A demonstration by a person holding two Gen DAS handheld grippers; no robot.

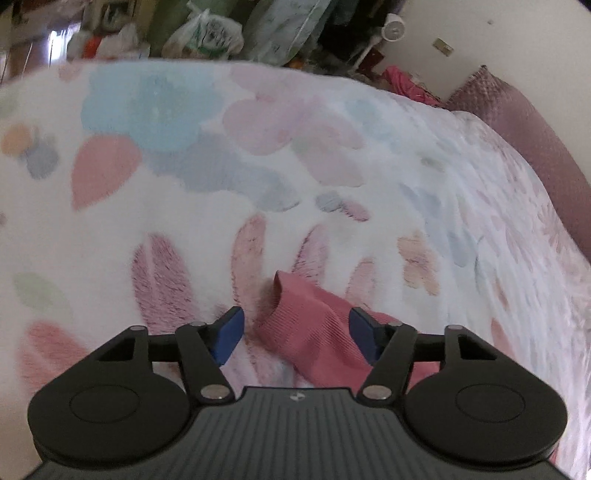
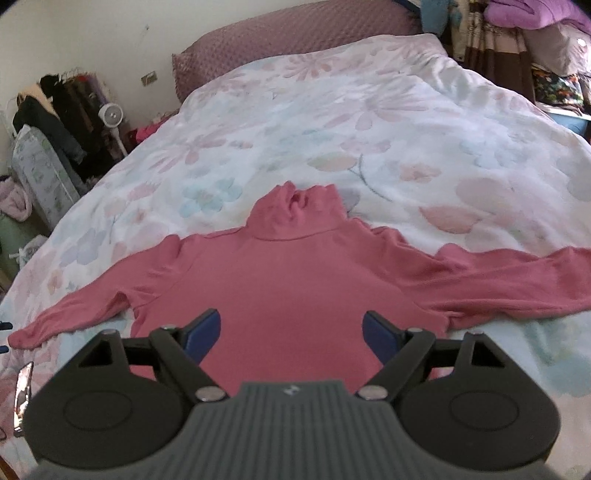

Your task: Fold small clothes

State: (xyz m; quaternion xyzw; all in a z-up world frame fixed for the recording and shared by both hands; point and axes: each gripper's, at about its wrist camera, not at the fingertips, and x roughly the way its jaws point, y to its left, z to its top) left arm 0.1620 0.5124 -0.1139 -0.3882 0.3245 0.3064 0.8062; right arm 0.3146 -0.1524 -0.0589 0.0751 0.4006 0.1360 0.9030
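Note:
A pink turtleneck top (image 2: 295,273) lies flat on the floral bedspread (image 2: 332,122), collar away from me and both sleeves spread out sideways. My right gripper (image 2: 291,336) hovers open over the lower body of the top, with nothing pinched between its blue pads. In the left wrist view, the ribbed cuff end of a pink sleeve (image 1: 306,325) lies on the fluffy bedspread (image 1: 184,229) between the fingers of my left gripper (image 1: 295,332). Its jaws stand wide. The left pad is clear of the cloth and the right pad sits against the sleeve's edge.
A mauve pillow (image 2: 295,33) lies at the head of the bed. Beyond the left bed edge stand a white fan (image 2: 110,114), hanging dark clothes (image 2: 62,110) and bags (image 1: 207,33). A phone-like object (image 2: 22,395) lies at the near left.

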